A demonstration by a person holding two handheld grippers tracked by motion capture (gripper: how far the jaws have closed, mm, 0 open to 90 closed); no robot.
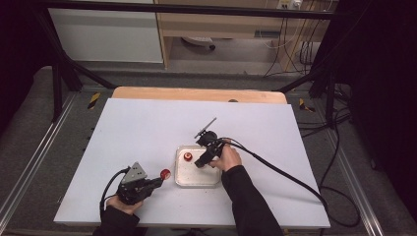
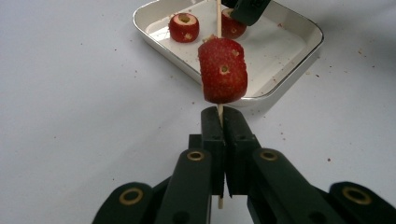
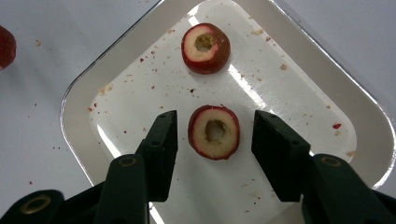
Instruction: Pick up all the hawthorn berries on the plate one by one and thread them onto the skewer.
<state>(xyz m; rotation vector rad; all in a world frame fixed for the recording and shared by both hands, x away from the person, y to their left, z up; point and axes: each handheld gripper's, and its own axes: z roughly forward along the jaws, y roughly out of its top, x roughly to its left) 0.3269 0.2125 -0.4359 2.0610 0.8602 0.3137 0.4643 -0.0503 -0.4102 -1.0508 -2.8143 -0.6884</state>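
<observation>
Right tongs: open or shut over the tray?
Open. The right tongs have their jaws spread on either side of a cored red fruit piece in the tray, with a gap on each side.

Your left claw (image 2: 219,122) is clamped tight with its jaws pressed together, while your right claw (image 3: 215,140) points downward, jaws spread wide.

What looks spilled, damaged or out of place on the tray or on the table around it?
Small red crumbs are scattered over the white tray and on the table beside it. The two cored red fruit pieces in the tray have holes through their middles, as does the piece on the skewer. Nothing is tipped over.
</observation>
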